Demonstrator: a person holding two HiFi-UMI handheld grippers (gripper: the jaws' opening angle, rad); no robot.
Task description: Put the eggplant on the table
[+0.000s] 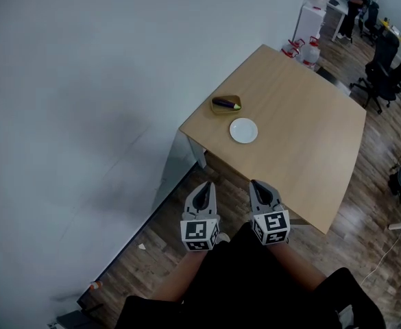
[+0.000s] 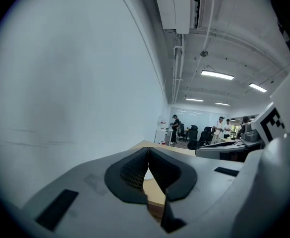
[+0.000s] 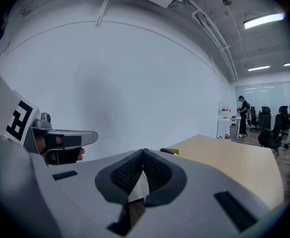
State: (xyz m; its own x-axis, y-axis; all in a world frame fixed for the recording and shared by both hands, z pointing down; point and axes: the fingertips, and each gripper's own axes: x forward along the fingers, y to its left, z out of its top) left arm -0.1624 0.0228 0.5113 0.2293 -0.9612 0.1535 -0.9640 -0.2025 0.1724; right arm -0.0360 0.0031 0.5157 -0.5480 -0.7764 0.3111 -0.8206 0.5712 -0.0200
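A dark purple eggplant (image 1: 225, 103) lies in a small olive-yellow dish (image 1: 225, 110) near the wall-side edge of a light wooden table (image 1: 303, 136). A white plate (image 1: 243, 130) sits just in front of the dish. My left gripper (image 1: 203, 192) and right gripper (image 1: 260, 192) hang side by side short of the table's near corner, both shut and empty. In the right gripper view the dish's edge (image 3: 168, 151) peeks over the jaws, and the left gripper (image 3: 60, 142) shows at the left. In the left gripper view the table (image 2: 152, 192) shows only as a sliver between the jaws.
A plain white wall (image 1: 83, 81) runs along the left. Wooden floor (image 1: 152, 252) lies under me. Behind the table stand white cabinets (image 1: 310, 19), office chairs (image 1: 382, 67) and people (image 1: 354, 5) at the far right. Red-capped jugs (image 1: 303, 50) stand by the table's far corner.
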